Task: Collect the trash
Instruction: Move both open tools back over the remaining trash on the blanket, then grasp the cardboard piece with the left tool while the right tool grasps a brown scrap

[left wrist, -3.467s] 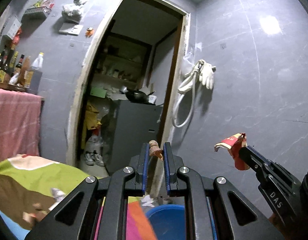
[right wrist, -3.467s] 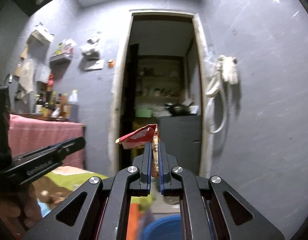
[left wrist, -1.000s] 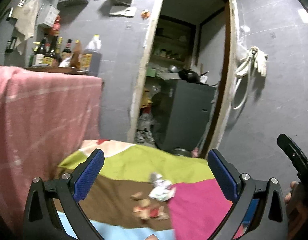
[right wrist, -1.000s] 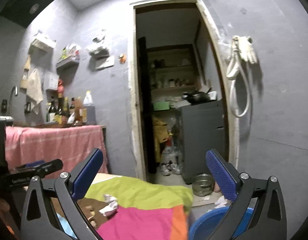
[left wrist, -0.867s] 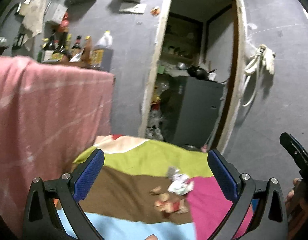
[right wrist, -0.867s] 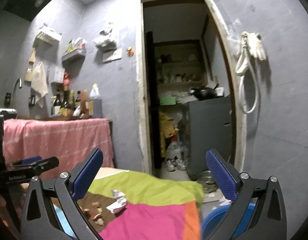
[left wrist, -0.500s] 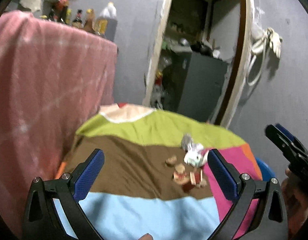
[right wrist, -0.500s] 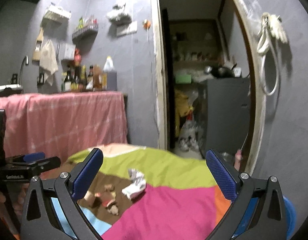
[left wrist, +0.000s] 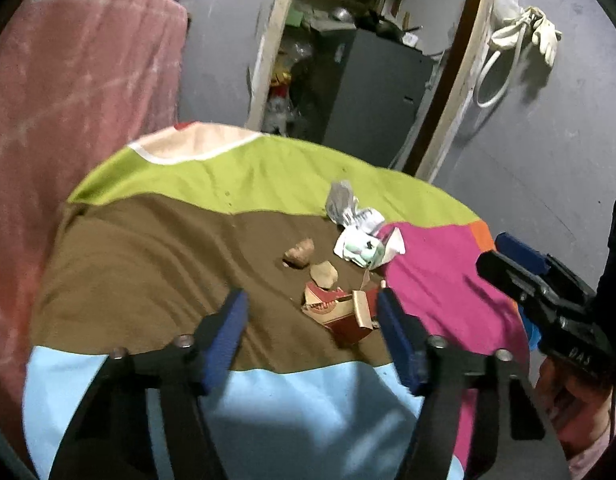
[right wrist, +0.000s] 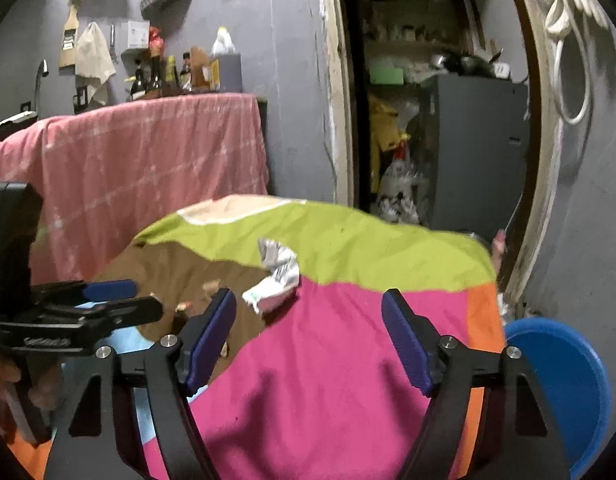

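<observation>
The trash lies in a loose cluster on the brown band of a striped cloth [left wrist: 148, 264] that covers the surface, just right of centre in the left wrist view; a torn red carton [left wrist: 340, 312] sits lowest, with two tan scraps [left wrist: 312, 264] just above it, and a crumpled white wrapper [left wrist: 360, 240] lies at the seam where brown, green and pink bands meet; in the right wrist view the same wrapper [right wrist: 278, 280] shows at centre, on the edge of the pink band.

The left hand-held gripper [left wrist: 312, 340] hangs over the brown band, its jaws having just been closing yet still well apart; its right blue pad [left wrist: 396, 336] is just beside the red carton, but nothing is pressed between the pads.

The right hand-held gripper [right wrist: 310, 332] hovers above the pink band with jaws that have likewise just been narrowing, still wide and holding nothing; the wrapper lies beyond its left pad [right wrist: 210, 332].

A blue basin [right wrist: 564, 380] stands at the lower right of the right wrist view, off the edge of the cloth; a pink drape [right wrist: 148, 160] hangs at the left, before a grey wall and an open doorway [right wrist: 428, 120].
</observation>
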The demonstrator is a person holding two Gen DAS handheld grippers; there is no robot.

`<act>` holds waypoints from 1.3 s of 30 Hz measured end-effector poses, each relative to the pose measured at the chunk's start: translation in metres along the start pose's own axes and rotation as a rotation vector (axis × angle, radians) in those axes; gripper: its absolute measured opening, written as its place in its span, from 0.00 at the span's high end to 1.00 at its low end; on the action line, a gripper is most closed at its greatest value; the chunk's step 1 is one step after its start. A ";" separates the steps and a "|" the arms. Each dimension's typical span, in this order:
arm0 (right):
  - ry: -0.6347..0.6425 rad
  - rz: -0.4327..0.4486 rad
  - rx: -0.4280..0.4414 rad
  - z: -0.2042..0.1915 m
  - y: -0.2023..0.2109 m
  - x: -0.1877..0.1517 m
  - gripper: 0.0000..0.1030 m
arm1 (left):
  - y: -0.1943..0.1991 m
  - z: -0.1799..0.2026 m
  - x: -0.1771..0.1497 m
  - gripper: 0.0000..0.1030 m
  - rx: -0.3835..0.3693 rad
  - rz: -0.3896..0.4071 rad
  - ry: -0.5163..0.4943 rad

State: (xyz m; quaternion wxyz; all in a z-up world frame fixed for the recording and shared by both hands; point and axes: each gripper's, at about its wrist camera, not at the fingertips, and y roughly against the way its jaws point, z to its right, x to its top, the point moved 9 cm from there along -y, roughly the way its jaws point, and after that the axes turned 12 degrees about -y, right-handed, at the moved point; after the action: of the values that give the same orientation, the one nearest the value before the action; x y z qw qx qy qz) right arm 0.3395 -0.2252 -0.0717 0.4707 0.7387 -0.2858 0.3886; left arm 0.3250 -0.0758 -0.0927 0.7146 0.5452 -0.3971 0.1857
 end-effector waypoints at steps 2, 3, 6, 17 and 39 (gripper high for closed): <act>0.009 -0.022 0.007 -0.002 -0.004 -0.005 0.32 | -0.006 0.001 -0.003 0.60 -0.007 -0.026 0.000; 0.012 -0.035 0.013 -0.004 -0.006 -0.008 0.34 | -0.008 0.001 -0.003 0.67 -0.012 -0.038 0.000; 0.027 -0.068 0.033 -0.010 -0.013 -0.014 0.39 | -0.010 0.001 -0.005 0.82 -0.021 -0.058 0.003; 0.078 -0.244 0.139 -0.043 -0.046 -0.040 0.59 | 0.000 -0.011 -0.004 0.92 0.010 -0.033 0.057; 0.095 -0.159 0.158 -0.048 -0.022 -0.030 0.82 | 0.024 0.000 0.007 0.92 0.037 0.037 0.054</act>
State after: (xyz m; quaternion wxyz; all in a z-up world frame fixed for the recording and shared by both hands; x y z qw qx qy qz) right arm 0.3268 -0.1707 -0.0950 0.4533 0.7748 -0.1721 0.4058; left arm 0.3129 -0.0690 -0.0724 0.7111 0.5458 -0.3842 0.2210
